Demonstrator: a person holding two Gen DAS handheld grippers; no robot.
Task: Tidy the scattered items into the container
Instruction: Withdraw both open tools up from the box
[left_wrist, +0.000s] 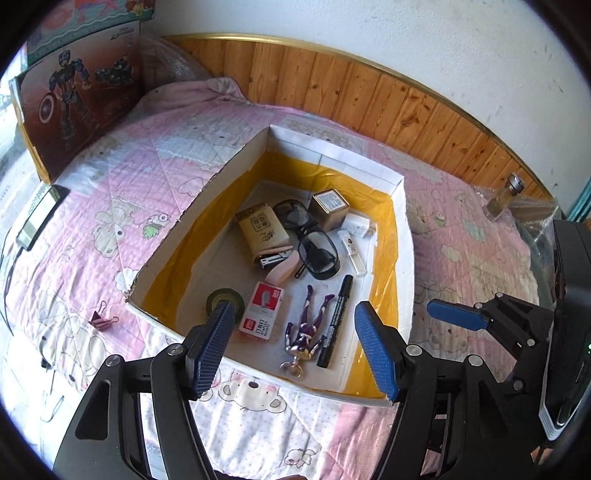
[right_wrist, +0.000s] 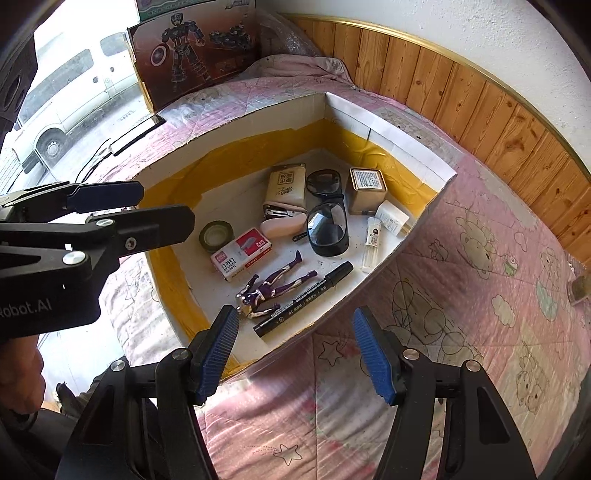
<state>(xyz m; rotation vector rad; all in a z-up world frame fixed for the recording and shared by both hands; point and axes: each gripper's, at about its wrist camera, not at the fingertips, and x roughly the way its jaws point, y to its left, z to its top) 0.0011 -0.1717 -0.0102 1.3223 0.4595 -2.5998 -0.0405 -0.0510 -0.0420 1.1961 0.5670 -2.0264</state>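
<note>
Both tools, left (left_wrist: 295, 347) and right (right_wrist: 295, 350), gape wide over pink quilt (left_wrist: 110, 206) beneath wood-panelled wall (left_wrist: 369, 99).

Box (left_wrist: 400, 236) top: open, reachable from above.
Box floor, near-left corner: bare patch between tape roll (left_wrist: 225, 301) and the wall.
Box floor, middle: crowded; glasses (left_wrist: 314, 243), staples (left_wrist: 262, 310), figure (left_wrist: 306, 328) and marker (left_wrist: 336, 321) lie close together.
Box far side: tin (left_wrist: 329, 208) stands near the wall, little gap.
Bed (left_wrist: 110, 192) left of box: wide free quilt; only a clip (left_wrist: 101, 317) near the box corner.
Bed right of box: free up to the jar (left_wrist: 504, 197).
Right tongs (left_wrist: 456, 315): hang just beside the box's right wall.
</note>
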